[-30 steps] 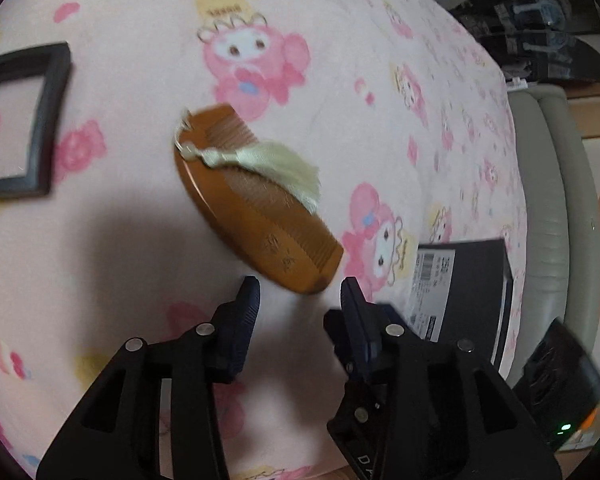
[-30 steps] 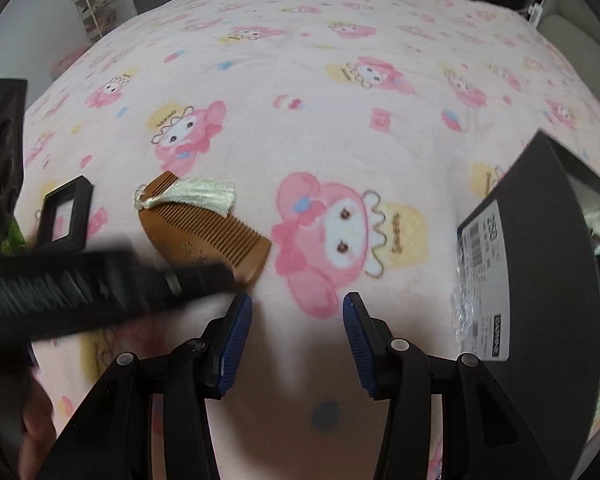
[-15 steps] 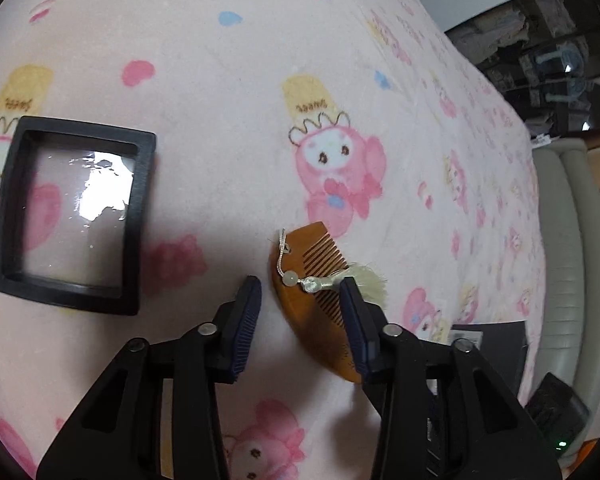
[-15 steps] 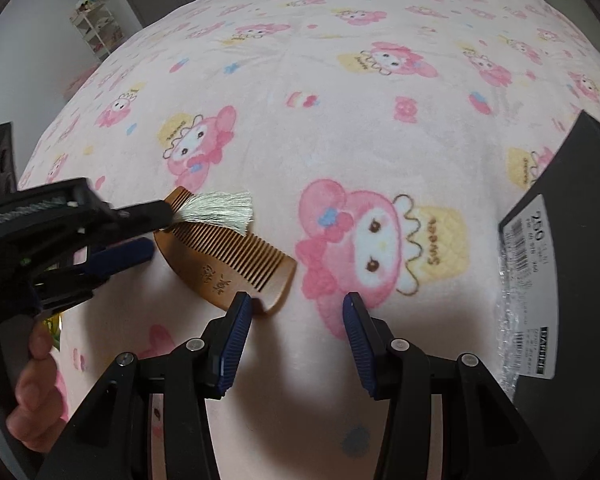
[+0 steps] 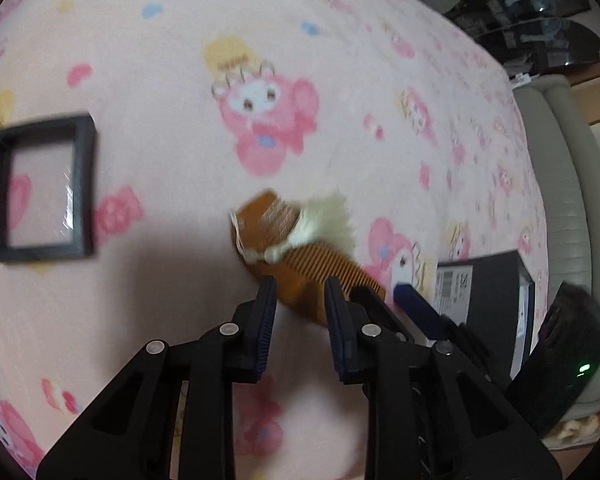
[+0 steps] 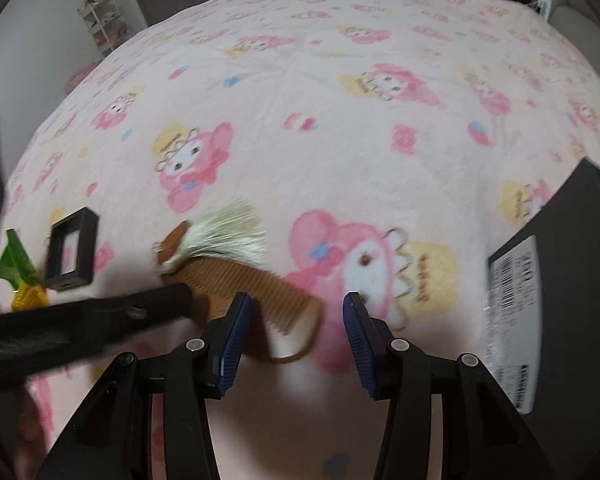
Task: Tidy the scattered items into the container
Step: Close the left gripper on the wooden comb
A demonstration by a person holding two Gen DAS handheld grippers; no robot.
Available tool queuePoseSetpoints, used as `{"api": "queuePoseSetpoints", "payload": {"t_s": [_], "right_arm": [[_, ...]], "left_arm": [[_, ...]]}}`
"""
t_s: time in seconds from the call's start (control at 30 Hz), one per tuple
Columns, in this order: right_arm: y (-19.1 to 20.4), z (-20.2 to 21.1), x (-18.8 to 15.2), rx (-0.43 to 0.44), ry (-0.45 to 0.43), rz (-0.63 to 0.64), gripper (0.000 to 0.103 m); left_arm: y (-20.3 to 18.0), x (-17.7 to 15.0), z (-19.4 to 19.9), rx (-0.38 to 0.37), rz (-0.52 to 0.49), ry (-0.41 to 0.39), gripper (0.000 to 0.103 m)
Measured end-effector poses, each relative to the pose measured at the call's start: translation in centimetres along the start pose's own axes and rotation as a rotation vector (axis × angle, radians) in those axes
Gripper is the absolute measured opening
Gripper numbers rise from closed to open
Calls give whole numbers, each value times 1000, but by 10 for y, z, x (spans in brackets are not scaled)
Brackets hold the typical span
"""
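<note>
A brown wooden comb (image 5: 300, 268) with a pale tassel (image 5: 324, 224) lies on the pink cartoon blanket (image 5: 180, 80). My left gripper (image 5: 300, 300) stands over its near rim; the jaws are closing with the comb's edge between them, and I see no firm press. From the right wrist view, the left gripper's finger (image 6: 152, 308) reaches the comb (image 6: 256, 288) from the left. My right gripper (image 6: 296, 320) is open and empty, its left pad beside the comb's right end. The black box (image 6: 572, 280) sits at the right.
A black square frame (image 5: 40, 188) lies left of the comb, with a green and yellow packet (image 6: 20, 276) beyond it. The black box (image 5: 484, 292) sits near the bed's right edge by a grey padded side (image 5: 560, 184). A shelf (image 6: 100, 20) stands far back.
My left gripper has shifted along the comb toward its rim and its jaws have narrowed. The tassel has fanned out and the comb has shifted slightly. The right gripper has barely moved.
</note>
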State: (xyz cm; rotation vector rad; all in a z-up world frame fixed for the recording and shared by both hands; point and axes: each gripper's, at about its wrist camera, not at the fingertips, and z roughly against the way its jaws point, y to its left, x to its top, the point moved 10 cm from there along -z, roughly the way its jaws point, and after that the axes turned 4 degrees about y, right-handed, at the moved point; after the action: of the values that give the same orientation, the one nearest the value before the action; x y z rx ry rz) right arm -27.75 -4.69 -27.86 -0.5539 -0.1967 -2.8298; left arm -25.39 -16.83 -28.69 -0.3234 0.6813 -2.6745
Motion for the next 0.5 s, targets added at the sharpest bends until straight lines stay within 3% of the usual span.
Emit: {"api": "queuePoseSetpoints", "payload": {"t_s": [0.13,0.27,0.37,0.43,0.47,0.5], "right_arm": [[-10,-1,1,-19,-11,-14,43],[-9,-10,8,18,8,-54,44],[-4,-14,9,62,28,-76,44],[0,-15,9,88,38,-84,44],[1,-13,7,93,38,-83,44],[2,-12,6,97,39,-81,44]], "left_arm": [[33,17,2,118,55,-53,28],[39,28,-8,43,114,-50,46],[37,35,-12,34,104,-60,48],[33,33,-14,34,77,-47,37],[31,32,-16,31,62,-35,21],[26,28,-16,26,47,-18,21]]}}
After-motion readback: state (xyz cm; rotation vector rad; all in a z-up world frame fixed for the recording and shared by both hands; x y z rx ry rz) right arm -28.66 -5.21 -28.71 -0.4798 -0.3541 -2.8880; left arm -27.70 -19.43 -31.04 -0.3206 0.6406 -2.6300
